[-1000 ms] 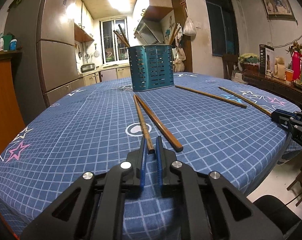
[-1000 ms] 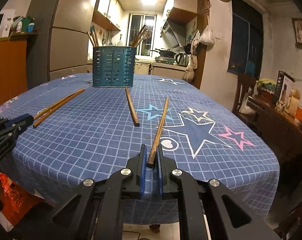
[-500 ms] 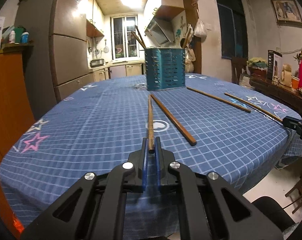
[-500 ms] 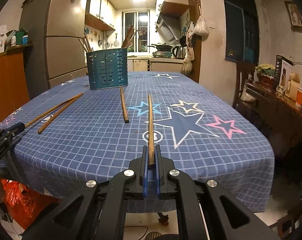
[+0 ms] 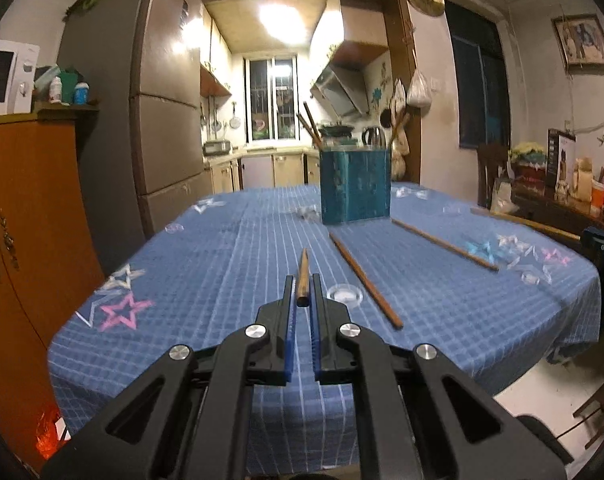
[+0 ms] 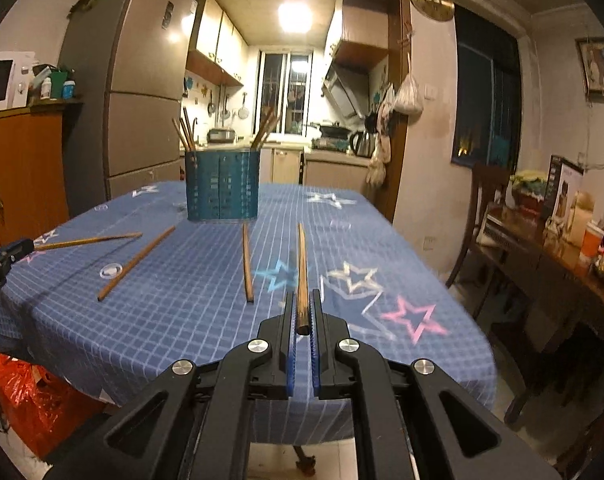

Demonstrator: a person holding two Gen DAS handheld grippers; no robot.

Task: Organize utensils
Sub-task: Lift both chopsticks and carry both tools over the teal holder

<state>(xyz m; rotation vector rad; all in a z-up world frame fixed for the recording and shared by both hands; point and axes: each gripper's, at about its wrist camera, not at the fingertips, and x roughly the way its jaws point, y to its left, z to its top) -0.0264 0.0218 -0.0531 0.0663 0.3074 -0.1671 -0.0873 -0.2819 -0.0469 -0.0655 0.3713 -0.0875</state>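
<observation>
- The desk point(image 5: 230, 264) is wide and covered by a blue checked cloth with printed stars; both views look along it toward a lit kitchen.
- A teal slotted utensil holder point(image 5: 355, 186) stands upright at the far part of the desk, with several chopsticks sticking up out of it.
- The left gripper point(image 5: 302, 300) has its jaws pinching the thick end of a held chopstick point(image 5: 303, 276); the stick lies between the blue pads and points forward toward the holder, its far end clear of the cloth.
- The right gripper point(image 6: 302, 312) has its jaws pinching a second chopstick point(image 6: 302, 272) the same way, butt end between the pads, shaft running straight ahead above the star prints.
- Two loose chopsticks lie flat on the cloth in the left wrist view: a nearer chopstick point(image 5: 364, 278) just right of the left jaws, and a farther chopstick point(image 5: 442, 244) running from near the holder's base toward the right.
- In the right wrist view these two lie left of the jaws, well apart from them.
</observation>
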